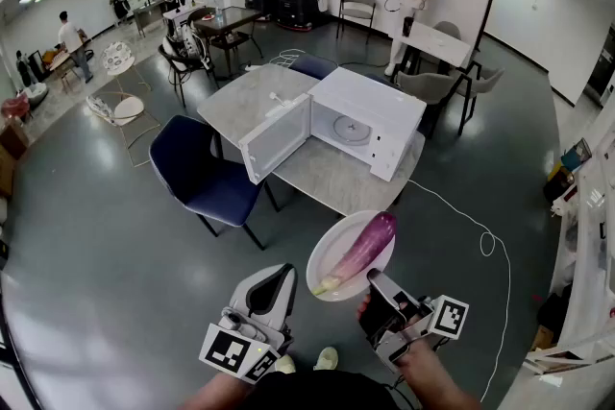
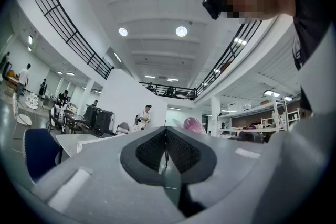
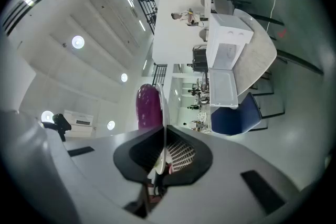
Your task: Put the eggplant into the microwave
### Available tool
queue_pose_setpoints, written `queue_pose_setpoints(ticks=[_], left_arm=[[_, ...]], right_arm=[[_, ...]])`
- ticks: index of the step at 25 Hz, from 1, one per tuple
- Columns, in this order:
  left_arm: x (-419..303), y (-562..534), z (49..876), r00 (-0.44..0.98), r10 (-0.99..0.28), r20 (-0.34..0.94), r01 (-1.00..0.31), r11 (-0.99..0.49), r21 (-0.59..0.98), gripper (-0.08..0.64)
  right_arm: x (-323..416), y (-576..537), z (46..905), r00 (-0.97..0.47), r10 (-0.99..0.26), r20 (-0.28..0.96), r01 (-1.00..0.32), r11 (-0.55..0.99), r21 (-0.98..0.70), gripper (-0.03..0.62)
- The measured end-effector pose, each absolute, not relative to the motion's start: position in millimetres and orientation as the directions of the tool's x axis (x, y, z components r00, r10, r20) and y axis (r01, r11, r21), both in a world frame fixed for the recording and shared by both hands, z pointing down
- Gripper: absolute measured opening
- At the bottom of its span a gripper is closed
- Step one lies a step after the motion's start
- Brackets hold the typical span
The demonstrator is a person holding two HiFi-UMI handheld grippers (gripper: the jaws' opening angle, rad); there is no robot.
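Right hand-held gripper [image 1: 377,289], plate [image 1: 327,247] (with eggplant [image 1: 363,248]), blue chair [image 1: 197,170]

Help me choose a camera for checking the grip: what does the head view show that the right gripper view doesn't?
Only the head view shows the left gripper and the person's shoes on the floor. Only the right gripper view shows, edge-on, the plate rim pinched between the right gripper pads, plus the ceiling lights. Both show the eggplant lying on the plate, the open microwave on the table, and the blue chair.
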State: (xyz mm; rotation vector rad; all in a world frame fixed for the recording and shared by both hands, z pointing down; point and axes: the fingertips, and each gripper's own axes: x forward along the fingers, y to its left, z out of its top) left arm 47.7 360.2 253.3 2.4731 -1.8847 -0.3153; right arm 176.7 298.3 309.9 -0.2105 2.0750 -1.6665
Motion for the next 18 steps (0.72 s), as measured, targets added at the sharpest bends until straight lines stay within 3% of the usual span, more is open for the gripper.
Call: queue_pose_setpoints(ticks=[18], left_arm=[[65.7, 343.2, 265.4, 0.212, -0.967, -0.138, -0.960, -0.233, 0.153, 0.008]], right_arm=[[202.6, 283.7, 320.2, -0.886, -0.372, -0.276, 0.205, 0.218, -0.954, 0.017]])
